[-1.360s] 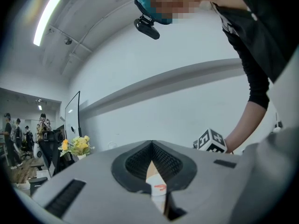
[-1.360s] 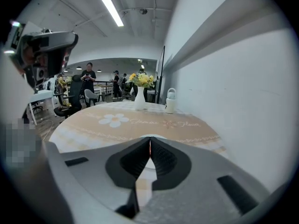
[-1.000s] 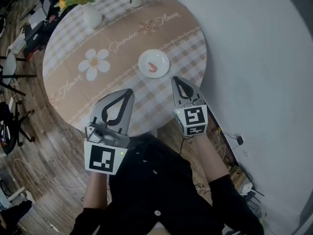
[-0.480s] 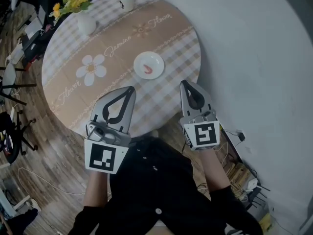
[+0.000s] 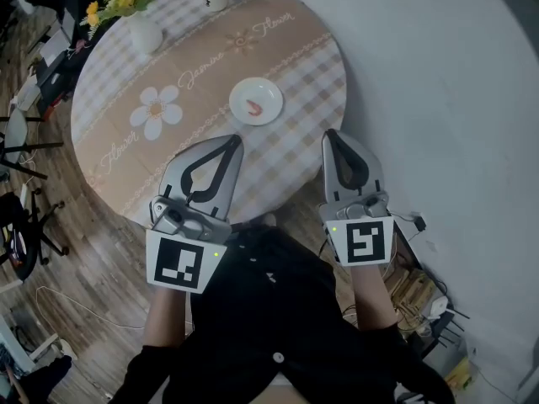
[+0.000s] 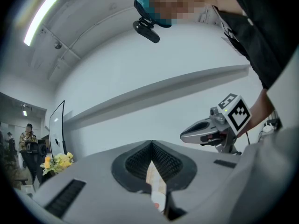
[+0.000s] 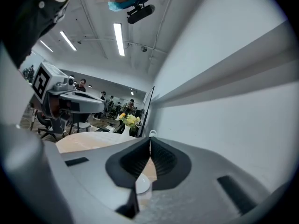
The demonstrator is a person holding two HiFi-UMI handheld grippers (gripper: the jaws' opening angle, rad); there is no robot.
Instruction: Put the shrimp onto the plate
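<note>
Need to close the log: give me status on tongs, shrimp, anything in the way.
Left tongs shut, empty. Right tongs shut, empty. Shrimp lying on plate, tongs short of it. Nothing in between.

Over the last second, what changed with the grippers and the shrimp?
Right gripper drew back and to the right, away from the plate. Nothing was taken or let go: both grippers shut, empty. Left gripper barely moved; shrimp lies on the plate as before.

Pink-orange shrimp, white plate — tablecloth tan down the middle, beige-and-white checks either side, 1 white daisy.
</note>
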